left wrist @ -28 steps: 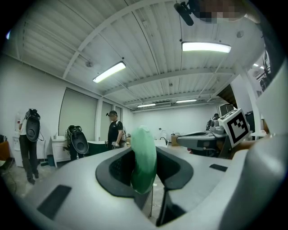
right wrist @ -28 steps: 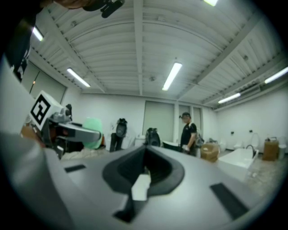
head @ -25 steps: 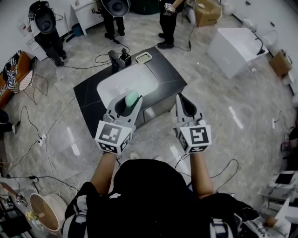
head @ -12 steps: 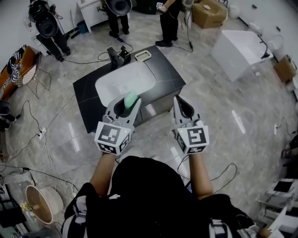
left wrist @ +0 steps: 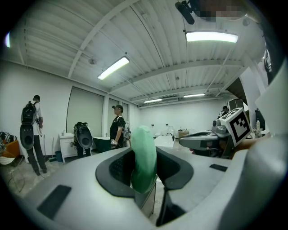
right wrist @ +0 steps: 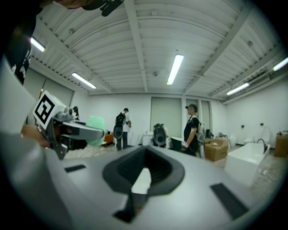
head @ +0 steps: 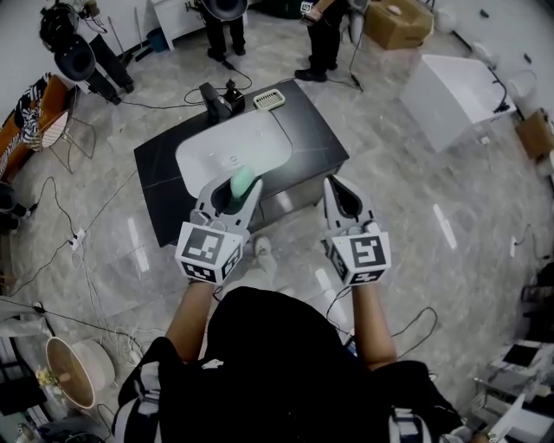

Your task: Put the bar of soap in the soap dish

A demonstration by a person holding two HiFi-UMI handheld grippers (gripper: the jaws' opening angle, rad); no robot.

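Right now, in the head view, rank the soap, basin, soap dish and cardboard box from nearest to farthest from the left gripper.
1. Soap: clamped in the jaws of the left gripper.
2. Basin: just ahead, set in the dark counter.
3. Soap dish: on the counter's far corner.
4. Cardboard box: on the floor, far beyond, upper right.

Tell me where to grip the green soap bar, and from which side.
Pinch its two broad flat faces, coming in along its thin edge. The left gripper holds the soap bar so: it stands edge-on between the jaws, rounded end poking past the tips. The flats seat the jaws; the curved rim would likely slip.
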